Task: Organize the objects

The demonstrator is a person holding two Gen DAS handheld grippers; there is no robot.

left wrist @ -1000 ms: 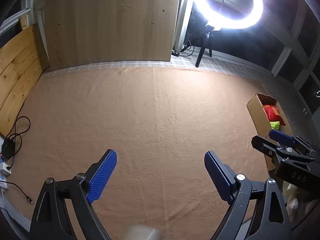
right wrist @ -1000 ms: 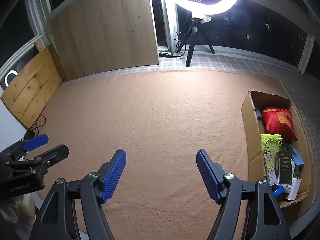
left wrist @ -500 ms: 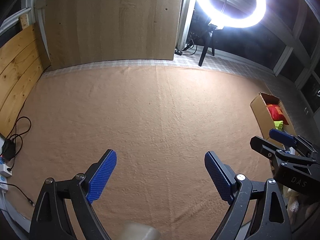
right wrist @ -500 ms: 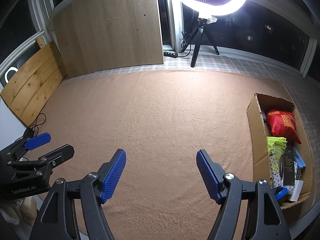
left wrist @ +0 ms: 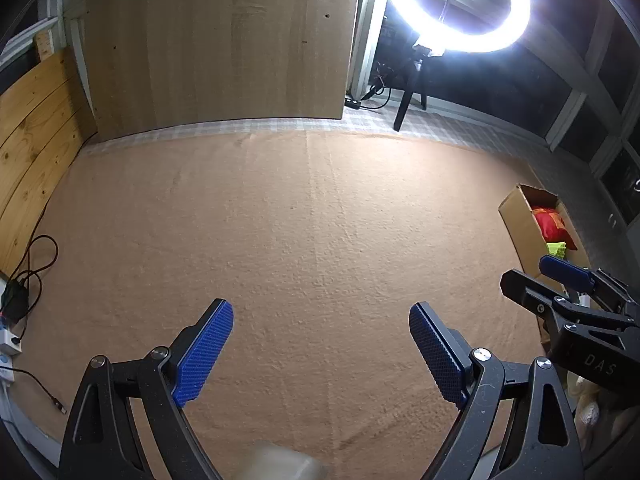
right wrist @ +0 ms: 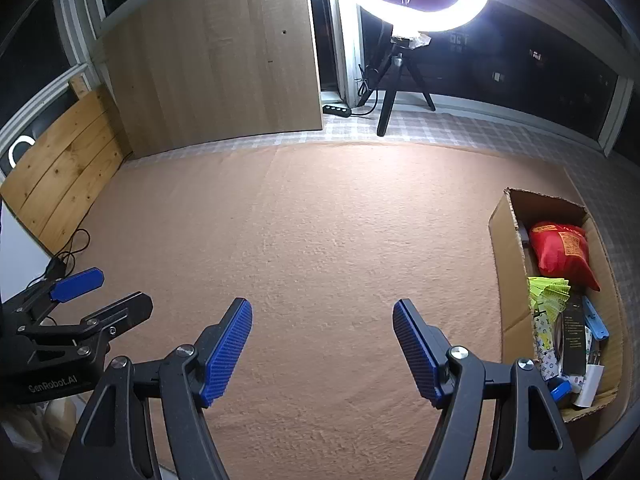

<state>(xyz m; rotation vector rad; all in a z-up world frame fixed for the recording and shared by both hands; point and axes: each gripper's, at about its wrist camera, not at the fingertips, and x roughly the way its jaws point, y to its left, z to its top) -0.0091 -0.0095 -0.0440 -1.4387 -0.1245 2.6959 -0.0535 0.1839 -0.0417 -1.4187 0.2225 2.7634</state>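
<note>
A cardboard box (right wrist: 508,280) lies on the tan carpet at the right, holding a red bag (right wrist: 560,250), yellow-green packets (right wrist: 546,294), a black box (right wrist: 574,336) and several small blue and white items. The same cardboard box (left wrist: 518,216) shows at the far right of the left wrist view. My left gripper (left wrist: 320,344) hovers open over bare carpet with nothing between its blue pads. My right gripper (right wrist: 322,344) is open too, empty, left of the box. Each gripper appears at the edge of the other's view.
A lit ring light on a tripod (right wrist: 404,60) stands at the back, with a power strip (right wrist: 336,110) beside it. Wooden boards (right wrist: 216,64) lean against the back and left walls. Cables and a plug strip (left wrist: 16,300) lie at the carpet's left edge.
Both views have drifted slightly, so the box and ring light sit a little further right than before. Both grippers stay open and empty.
</note>
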